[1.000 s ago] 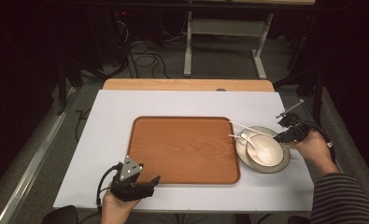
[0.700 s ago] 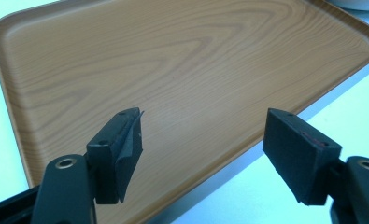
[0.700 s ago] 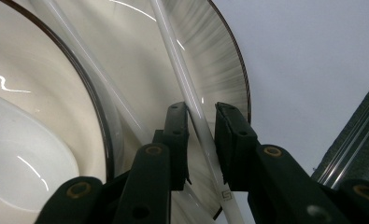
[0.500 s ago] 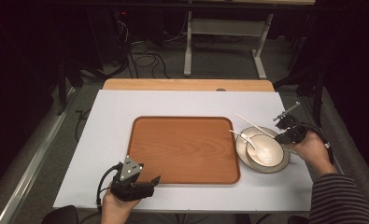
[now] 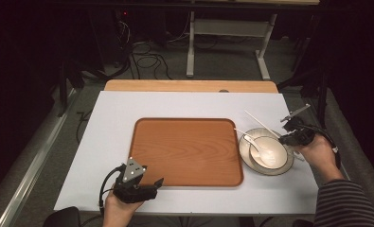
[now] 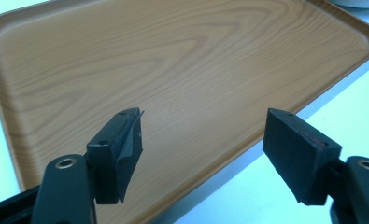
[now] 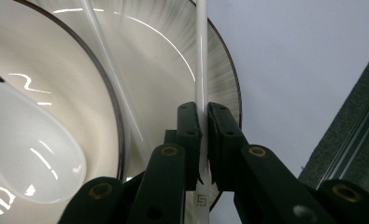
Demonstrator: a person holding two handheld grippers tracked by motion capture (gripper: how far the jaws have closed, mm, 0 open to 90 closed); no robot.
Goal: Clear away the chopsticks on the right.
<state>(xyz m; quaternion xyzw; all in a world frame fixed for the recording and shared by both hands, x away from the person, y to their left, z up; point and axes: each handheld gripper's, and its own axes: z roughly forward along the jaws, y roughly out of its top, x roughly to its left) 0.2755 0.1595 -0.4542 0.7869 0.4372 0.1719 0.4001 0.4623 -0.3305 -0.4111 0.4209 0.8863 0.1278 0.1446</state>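
My right claw (image 7: 204,140) has just closed on a white chopstick (image 7: 201,56) over the plate (image 7: 219,70); my left claw (image 6: 203,149) gapes above the tray (image 6: 173,60).

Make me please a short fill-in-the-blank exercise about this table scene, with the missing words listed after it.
1. The right hand-held gripper has just been closing and is now shut on a white ____.
2. The white spoon lies in the ____.
3. The bowl stands on the table, to the right of the wooden ____.
4. The jaws of the left hand-held gripper stand ____ above the near edge of the tray.

Missing words: chopstick; bowl; tray; open
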